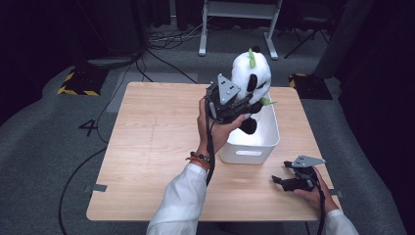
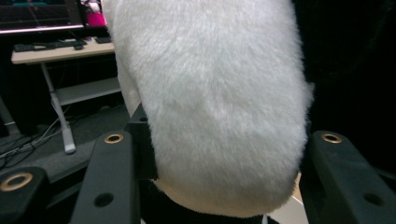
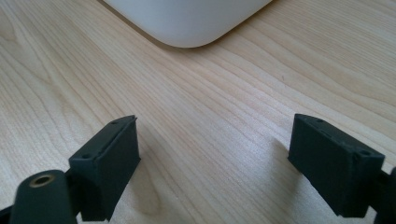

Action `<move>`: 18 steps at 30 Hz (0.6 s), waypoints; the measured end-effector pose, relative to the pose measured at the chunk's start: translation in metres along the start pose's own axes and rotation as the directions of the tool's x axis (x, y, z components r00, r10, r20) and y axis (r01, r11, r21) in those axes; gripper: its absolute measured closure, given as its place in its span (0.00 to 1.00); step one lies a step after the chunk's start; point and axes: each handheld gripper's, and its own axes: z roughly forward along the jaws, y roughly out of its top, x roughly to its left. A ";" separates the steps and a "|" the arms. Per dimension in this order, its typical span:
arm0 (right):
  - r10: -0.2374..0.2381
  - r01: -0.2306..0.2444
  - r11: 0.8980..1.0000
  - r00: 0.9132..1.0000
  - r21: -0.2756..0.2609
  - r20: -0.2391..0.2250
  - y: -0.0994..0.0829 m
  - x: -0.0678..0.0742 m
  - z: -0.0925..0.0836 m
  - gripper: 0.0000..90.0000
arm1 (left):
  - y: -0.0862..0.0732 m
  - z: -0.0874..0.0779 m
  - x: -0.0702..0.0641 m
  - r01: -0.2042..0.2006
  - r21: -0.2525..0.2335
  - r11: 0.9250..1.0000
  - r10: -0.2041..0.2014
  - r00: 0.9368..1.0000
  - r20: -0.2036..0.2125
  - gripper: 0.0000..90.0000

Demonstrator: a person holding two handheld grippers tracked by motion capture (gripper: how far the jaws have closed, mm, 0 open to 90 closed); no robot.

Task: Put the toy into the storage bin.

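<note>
A: Looking from the high view, the left gripper (image 1: 235,105) is clamped on the plush panda (image 1: 252,78), holding it up over the far end of the white bin (image 1: 249,147). My guess is it is carried there so it can drop straight in, feet first.

B: And the right gripper (image 1: 286,182)?

A: It rests on the table (image 1: 147,147) near the front right corner, just beside the bin, out of the way.

B: In the left gripper view?

A: White fur of the panda (image 2: 215,107) bulges between the two black jaws, squeezed in at the sides, so the grip looks firm.

B: And the right gripper view?

A: Its jaws stand wide apart with bare wood (image 3: 210,121) between them, nothing held. The bin's rounded corner (image 3: 191,23) sits ahead, apart from the jaws. There's plenty of open tabletop on the left side; the bin's rim is the edge to clear.
</note>
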 end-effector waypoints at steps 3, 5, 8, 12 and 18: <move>-0.002 0.002 1.000 1.000 -0.001 -0.002 0.000 0.000 0.000 0.18 | -0.003 0.006 -0.006 0.000 0.009 1.000 0.000 1.000 0.018 0.54; -0.002 0.002 1.000 1.000 -0.002 -0.002 0.000 0.000 0.000 0.18 | -0.005 0.010 -0.010 -0.002 0.019 1.000 0.001 1.000 0.029 0.54; -0.002 0.002 1.000 1.000 -0.002 -0.003 0.000 0.000 0.000 0.18 | -0.008 0.014 -0.014 -0.011 0.031 0.999 0.010 0.999 0.036 0.53; -0.001 0.001 1.000 1.000 -0.001 -0.003 0.000 0.000 0.000 0.18 | -0.014 0.020 -0.019 -0.018 0.050 0.999 0.016 0.999 0.045 0.53; -0.002 0.002 1.000 1.000 -0.002 -0.003 0.000 0.000 0.000 0.18 | -0.023 0.029 -0.022 -0.023 0.083 0.996 0.019 0.999 0.049 0.53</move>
